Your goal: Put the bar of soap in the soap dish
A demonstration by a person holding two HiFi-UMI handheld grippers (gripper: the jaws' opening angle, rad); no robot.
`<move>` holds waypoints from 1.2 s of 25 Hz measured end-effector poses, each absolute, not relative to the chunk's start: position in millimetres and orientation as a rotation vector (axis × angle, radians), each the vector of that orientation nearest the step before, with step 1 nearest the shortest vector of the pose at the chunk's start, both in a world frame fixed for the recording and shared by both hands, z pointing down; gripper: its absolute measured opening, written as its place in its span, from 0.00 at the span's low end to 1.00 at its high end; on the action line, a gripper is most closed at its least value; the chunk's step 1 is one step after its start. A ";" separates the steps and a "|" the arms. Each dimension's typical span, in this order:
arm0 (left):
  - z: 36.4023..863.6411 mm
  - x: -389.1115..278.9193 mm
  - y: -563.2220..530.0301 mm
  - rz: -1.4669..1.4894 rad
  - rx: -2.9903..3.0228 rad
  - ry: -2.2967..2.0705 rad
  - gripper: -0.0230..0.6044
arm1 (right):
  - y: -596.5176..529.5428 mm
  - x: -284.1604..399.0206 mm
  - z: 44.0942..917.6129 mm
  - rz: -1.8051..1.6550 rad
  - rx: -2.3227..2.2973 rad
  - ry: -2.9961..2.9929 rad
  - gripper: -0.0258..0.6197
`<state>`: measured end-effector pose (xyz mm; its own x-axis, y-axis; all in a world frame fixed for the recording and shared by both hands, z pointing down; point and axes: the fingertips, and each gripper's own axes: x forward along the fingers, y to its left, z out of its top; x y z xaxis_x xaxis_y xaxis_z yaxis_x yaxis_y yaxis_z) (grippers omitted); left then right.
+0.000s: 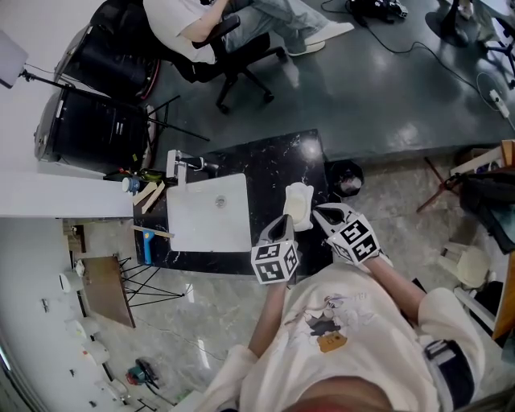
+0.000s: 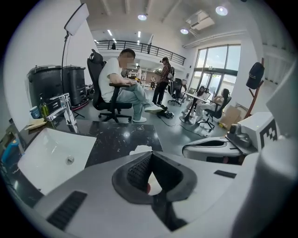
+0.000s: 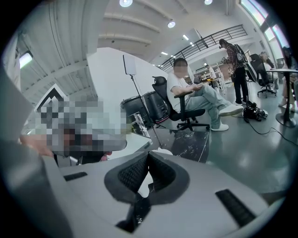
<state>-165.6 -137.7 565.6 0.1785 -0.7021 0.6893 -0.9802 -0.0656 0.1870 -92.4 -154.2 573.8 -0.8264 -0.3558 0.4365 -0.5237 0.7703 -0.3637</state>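
Reaching forward and tilted down over the black worktop (image 1: 282, 161), my left claw (image 1: 282, 224) and right claw (image 1: 320, 212) are both closed on nothing. The cream soap dish (image 1: 298, 205) lies just past their tips, right of the sink (image 1: 201, 225), its long axis pointing away from me. I cannot tell whether the soap is in it.

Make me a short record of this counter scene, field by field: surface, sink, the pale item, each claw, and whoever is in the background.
surface: black marble counter
sink: white basin set in the counter, faucet at its far edge
pale item: cream lump on the counter right of the basin; soap or dish, cannot tell
left claw: shut, nothing between the jaws
right claw: shut, nothing between the jaws
background: person seated on a black office chair
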 end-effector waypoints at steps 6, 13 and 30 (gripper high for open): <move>562.5 -156.0 -126.1 0.458 1.837 -1.557 0.05 | -149.2 -98.5 573.9 0.678 0.658 -2.619 0.05; 549.2 -134.7 -110.9 0.303 1.914 -1.554 0.05 | -137.9 -108.9 572.7 0.608 0.594 -2.621 0.05; 549.8 -132.5 -109.5 0.272 1.920 -1.545 0.05 | -118.7 -119.2 550.7 0.537 0.520 -2.674 0.05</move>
<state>-132.5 -109.5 549.8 0.2838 -0.7959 0.5348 -0.9306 -0.0941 0.3538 -119.2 -118.7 550.7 -0.8663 -0.2797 0.4139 -0.4179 0.8598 -0.2936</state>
